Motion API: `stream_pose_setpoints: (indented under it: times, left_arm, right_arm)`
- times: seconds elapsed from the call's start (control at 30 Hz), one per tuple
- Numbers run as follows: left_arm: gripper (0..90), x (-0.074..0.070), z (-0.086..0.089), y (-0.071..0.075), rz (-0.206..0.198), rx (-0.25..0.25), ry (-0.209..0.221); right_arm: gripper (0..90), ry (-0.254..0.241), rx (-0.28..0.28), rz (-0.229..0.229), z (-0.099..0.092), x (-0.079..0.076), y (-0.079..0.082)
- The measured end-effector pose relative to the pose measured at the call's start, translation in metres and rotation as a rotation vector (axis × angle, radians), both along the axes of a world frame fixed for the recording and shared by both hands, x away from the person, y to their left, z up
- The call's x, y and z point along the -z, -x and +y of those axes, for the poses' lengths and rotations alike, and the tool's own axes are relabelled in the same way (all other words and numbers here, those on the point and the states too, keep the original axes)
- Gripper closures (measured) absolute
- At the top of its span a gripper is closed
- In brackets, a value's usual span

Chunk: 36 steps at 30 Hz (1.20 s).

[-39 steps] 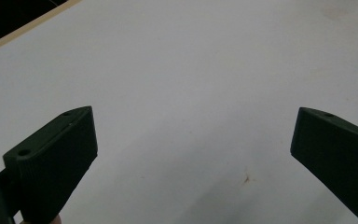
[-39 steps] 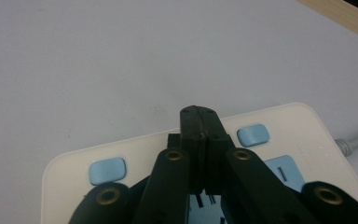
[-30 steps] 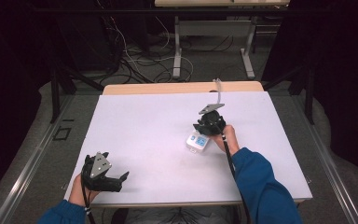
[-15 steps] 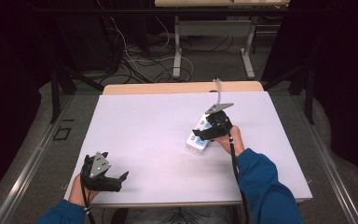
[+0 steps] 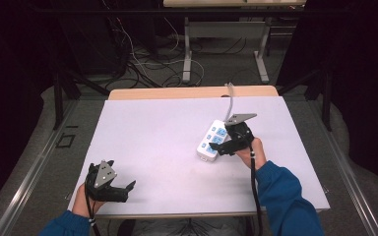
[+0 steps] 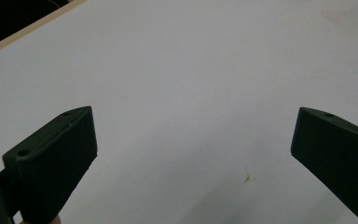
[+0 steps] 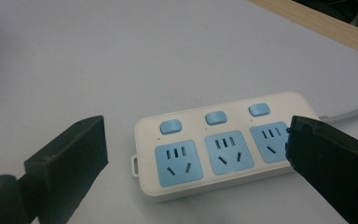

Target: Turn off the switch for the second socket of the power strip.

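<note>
Since its jaws had just been opening, the right gripper [image 5: 215, 146] stood wide behind the power strip [image 7: 223, 144], which lay free on the table [image 5: 152, 132].

white table [image 5: 152, 142] mid-frame, wooden strip [image 5: 177, 92] along its far edge, tangled cables [image 5: 142, 59] upper left, grey table legs [image 5: 189, 54] upper centre

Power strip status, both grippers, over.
Right gripper open, jaws just opened, nothing gripped, just off the power strip. Strip flat on the white table, cord trailing to the far edge. Left gripper open, idle near corner. Nothing in the way.
</note>
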<state>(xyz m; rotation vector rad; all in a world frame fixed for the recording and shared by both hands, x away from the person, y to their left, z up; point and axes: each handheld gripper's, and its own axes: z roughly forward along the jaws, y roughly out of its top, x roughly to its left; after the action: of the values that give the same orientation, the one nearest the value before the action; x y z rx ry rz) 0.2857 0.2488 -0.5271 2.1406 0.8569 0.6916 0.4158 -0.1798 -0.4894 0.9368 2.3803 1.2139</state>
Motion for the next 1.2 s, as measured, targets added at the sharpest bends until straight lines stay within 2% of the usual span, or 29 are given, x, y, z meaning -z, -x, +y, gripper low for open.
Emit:
stream_pose_setpoints:
  times: [0.1,0.47,0.63,0.8,1.2]
  left_arm:
    - [0.3,0.000,0.000,0.000,-0.001,-0.001,0.002]
    - [0.3,0.000,0.000,0.000,0.000,-0.001,0.001]
    - [0.3,0.000,0.000,0.000,-0.001,0.000,-0.003]
    - [0.3,0.001,-0.001,0.000,0.003,0.000,0.003]
    - [0.3,0.001,-0.001,-0.001,0.004,-0.004,0.003]
  right_arm:
    - [2.9,0.010,-0.002,0.013,-0.006,-0.001,0.007]
    - [0.2,0.020,0.010,-0.006,-0.021,0.005,0.034]
    - [0.2,0.024,0.025,-0.004,-0.033,0.007,0.046]
    - [0.2,0.015,0.054,-0.025,-0.046,0.010,0.058]
    - [0.2,0.021,0.101,-0.021,-0.073,0.018,0.080]
